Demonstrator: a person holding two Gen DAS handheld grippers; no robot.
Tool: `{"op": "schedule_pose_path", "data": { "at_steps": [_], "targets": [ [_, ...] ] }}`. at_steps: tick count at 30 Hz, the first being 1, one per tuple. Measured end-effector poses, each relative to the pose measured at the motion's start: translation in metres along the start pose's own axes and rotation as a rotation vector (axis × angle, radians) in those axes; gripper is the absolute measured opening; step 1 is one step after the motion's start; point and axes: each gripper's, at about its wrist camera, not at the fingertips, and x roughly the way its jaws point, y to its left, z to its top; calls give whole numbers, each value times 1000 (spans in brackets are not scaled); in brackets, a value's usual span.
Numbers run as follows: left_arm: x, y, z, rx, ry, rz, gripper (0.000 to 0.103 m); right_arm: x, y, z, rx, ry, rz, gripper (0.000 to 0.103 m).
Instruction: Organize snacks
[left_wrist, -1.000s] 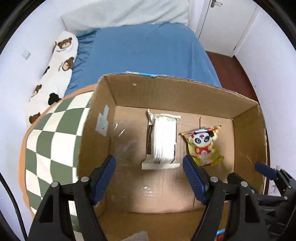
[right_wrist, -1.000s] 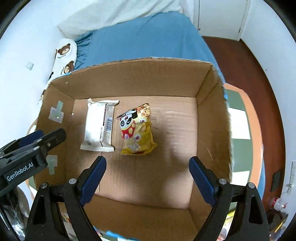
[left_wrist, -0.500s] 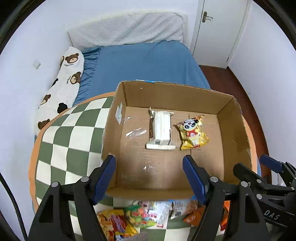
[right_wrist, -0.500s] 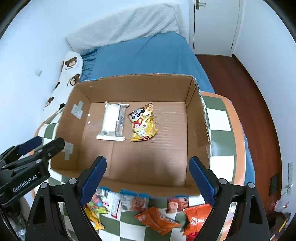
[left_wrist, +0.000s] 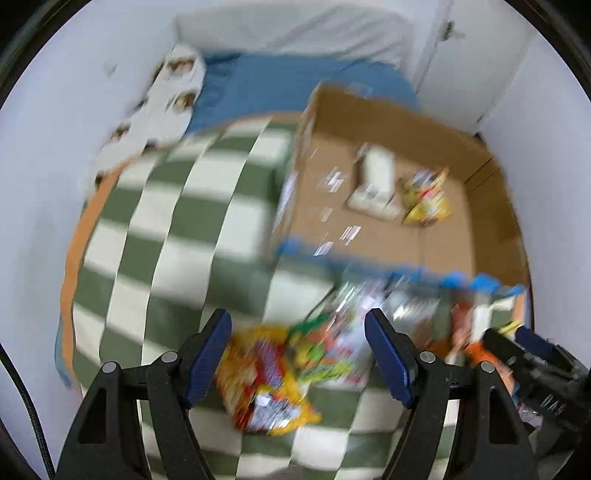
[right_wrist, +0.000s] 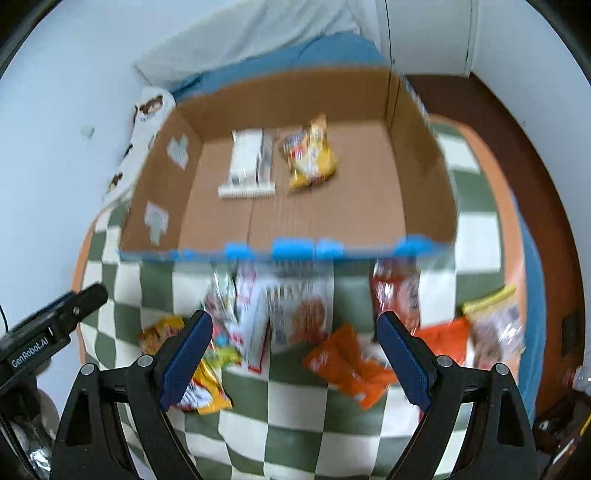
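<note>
Nearest, the left gripper (left_wrist: 297, 354) has its jaws spread wide and empty above a yellow packet (left_wrist: 269, 384) that lies on the checked cloth (left_wrist: 177, 229). The right gripper (right_wrist: 291, 354) is also spread wide with nothing between its fingers, and it hangs over the loose snacks (right_wrist: 295, 317): a white cookie packet (right_wrist: 299, 310) in the middle and an orange packet (right_wrist: 347, 365) toward its right finger. Both views are blurred, so the prints on the packets cannot be read. Behind the snacks stands the box (right_wrist: 421, 155), its near rim marked with blue tape. Inside it, on the floor toward the far wall, a white bar (right_wrist: 247, 166) and a yellow panda bag (right_wrist: 312, 158) lie side by side. I judge that the step in hand is the reach for the next packet. The next move calls for lowering one gripper onto one packet only, closing on its edge, then lifting it over the near rim and laying it beside the two inside.
</note>
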Motion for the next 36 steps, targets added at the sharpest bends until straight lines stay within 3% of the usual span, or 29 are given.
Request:
{"op": "schedule_pose_path", "data": {
  "at_steps": [6,12,19,23,29,36],
  "targets": [
    [68,42,-57,-97,204,46,73,45,-15,-34,-4,100,-25,93],
    [117,56,-83,-160,325,71,73,85,-20,-56,-105,171,-119,93],
    [137,43,-86,-172,366,30,76,129,-10,-76,-258,231,-258,93],
    [148,31,-81,-151,390,59,81,149,-17,-81,-264,257,-306,89],
    [153,25,-79,-148,369,55,84,154,-48,-79,-104,301,-222,66],
    [142,24,-94,-87,293,60,82,149,-91,-95,87,406,-58,60]
  ]
}}
